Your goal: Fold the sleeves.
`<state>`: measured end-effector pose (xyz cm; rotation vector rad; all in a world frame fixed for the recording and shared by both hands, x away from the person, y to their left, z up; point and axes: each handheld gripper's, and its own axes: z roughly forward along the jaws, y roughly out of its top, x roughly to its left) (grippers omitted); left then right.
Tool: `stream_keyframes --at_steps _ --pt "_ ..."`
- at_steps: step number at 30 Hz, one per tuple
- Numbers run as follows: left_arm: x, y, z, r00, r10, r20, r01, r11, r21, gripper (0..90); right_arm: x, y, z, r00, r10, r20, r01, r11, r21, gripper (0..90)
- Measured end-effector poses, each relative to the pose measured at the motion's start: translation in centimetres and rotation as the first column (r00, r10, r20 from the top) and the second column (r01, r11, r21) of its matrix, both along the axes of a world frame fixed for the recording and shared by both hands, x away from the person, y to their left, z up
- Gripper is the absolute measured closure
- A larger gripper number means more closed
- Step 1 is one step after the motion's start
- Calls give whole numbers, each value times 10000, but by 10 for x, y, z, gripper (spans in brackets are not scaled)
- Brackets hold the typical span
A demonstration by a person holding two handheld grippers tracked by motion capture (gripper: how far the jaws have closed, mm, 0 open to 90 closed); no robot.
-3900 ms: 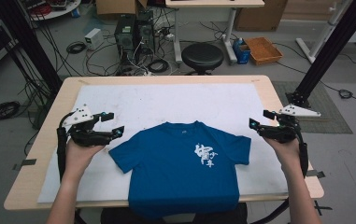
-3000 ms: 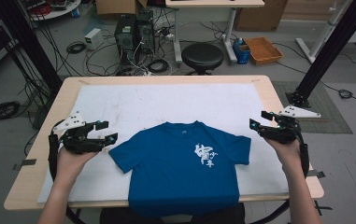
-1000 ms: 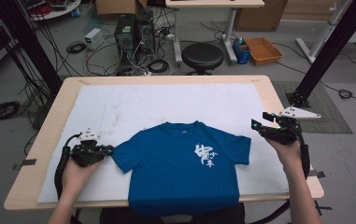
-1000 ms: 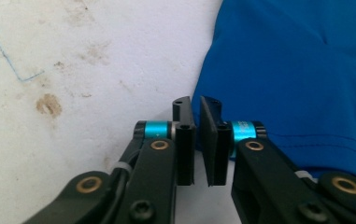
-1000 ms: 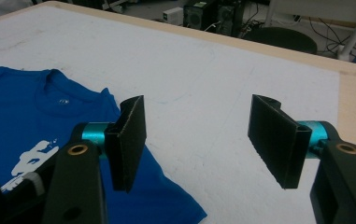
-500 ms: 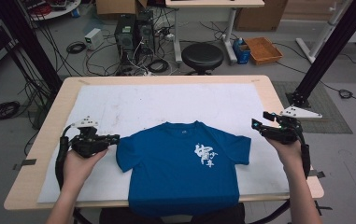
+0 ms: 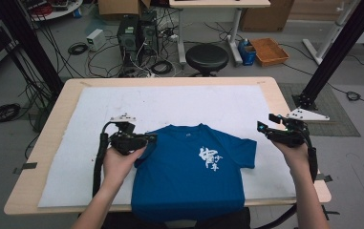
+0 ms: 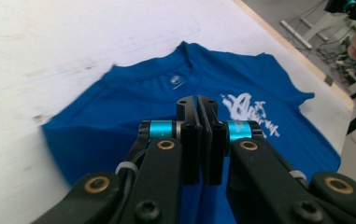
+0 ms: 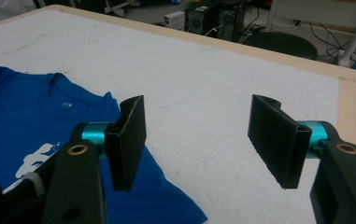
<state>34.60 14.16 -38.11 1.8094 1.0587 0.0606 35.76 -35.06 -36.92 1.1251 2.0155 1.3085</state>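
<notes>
The blue T-shirt (image 7: pixel 189 171) lies flat on the white sheet (image 7: pixel 179 105) that covers the counter (image 7: pixel 170 82), chest print up. Its collar is just beyond the left gripper (image 7: pixel 152 138) and its body spreads under and past those fingers (image 8: pixel 187 112). The left fingers are pressed together over the near shoulder. The left gripper view shows no gap between them, but I cannot tell whether a thin edge of the sleeve is pinched there. That is the first risk: if only a sliver of hem is caught, it may slide out as the hand carries it across, and the fold would drop short or crooked. If nothing is caught, the fold would not be carried at all. A pull that is too low or too quick could instead drag the whole shirt along the sheet, bunching the cloth ahead of the fingers and skewing the collar line. The right gripper (image 7: pixel 264 123) hangs off the far sleeve (image 7: pixel 246 152), with its fingers (image 9: pixel 129 135) spread wide and nothing between them, so the shirt's edge lies beside and below one finger, untouched. Nothing pins that side, so the shirt is free to slip towards the left fingers. The hem hangs over the counter's near edge, and its weight could pull the shirt off square.
</notes>
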Motion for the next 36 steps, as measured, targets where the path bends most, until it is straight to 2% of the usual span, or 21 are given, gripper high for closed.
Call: stream_keyframes --at_steps 4,7,11,12,14,15,16,17,18,19,20,22,23,25,27,28,30,31,32,34,36 --pt "9 -20 -9 9999 -102 -63 102 9999 82 878 1 0 -1 10000 -10 -4 10 10000 -54 374" --pt "17 -31 -19 9994 -228 -246 226 9997 -62 877 1 0 -1 10000 -14 -61 14 10000 -60 374" --pt "23 -44 -30 9979 -556 -327 557 9984 26 861 2 -1 -4 9997 -157 -195 155 9999 -72 374" --pt "23 -46 -32 9978 -606 -272 608 9981 76 861 2 -1 -4 9997 -157 -195 155 9999 -72 374" --pt "23 -49 -34 9976 -691 -82 693 9973 227 716 3 -1 -6 9996 -161 -227 158 9998 -127 374" --pt "23 -49 -33 9972 -736 108 733 9971 226 682 3 -2 -6 9995 -180 -252 177 9998 -122 374" --pt "21 -48 -32 9960 -785 428 776 9967 242 600 3 -2 -7 9994 -213 -276 209 9997 -155 374" --pt "19 -47 -30 9938 -818 754 795 9963 335 600 3 -2 -7 9991 -267 -322 262 9995 -160 374" --pt "17 -44 -28 9911 -789 1075 744 9962 454 578 4 -2 -8 9990 -292 -331 287 9995 -159 374" --pt "15 -41 -25 9868 -765 1428 696 9962 527 508 5 -3 -10 9980 -427 -460 422 9990 -120 374" --pt "13 -38 -23 9818 -607 1798 500 9967 633 508 5 -3 -10 9980 -427 -460 422 9990 -120 374" --pt "10 -27 -18 9722 -292 2324 102 9965 825 440 7 -5 -15 9957 -513 -770 508 9987 -82 412" --pt "9 -20 -16 9674 -196 2526 -15 9965 833 440 7 -5 -15 9957 -513 -770 508 9987 -82 412" --pt "6 -4 -14 9590 20 2835 -228 9973 701 437 8 -6 -19 9928 -513 -1085 514 9987 -21 444" --pt "4 14 -12 9464 234 3222 -474 9967 666 417 10 -7 -23 9870 -659 -1469 686 9975 137 471" --pt "3 22 -11 9420 382 3335 -640 9957 668 417 11 -9 -26 9844 -660 -1630 711 9971 259 479" --pt "3 39 -10 9423 736 3267 -1006 9927 664 395 13 -10 -32 9792 -739 -1890 828 9958 396 490" --pt "3 47 -10 9415 821 3270 -1119 9910 734 392 14 -9 -37 9745 -813 -2090 892 9956 283 503" --pt "3 55 -10 9369 796 3404 -1180 9886 935 392 14 -9 -37 9745 -813 -2090 892 9956 283 503" --pt "1 69 -10 9223 847 3772 -1415 9820 1254 390 15 -7 -43 9686 -902 -2315 942 9955 61 507" --pt "-1 81 -12 9115 1012 3986 -1644 9781 1278 376 16 -3 -48 9641 -882 -2504 865 9961 -178 513"
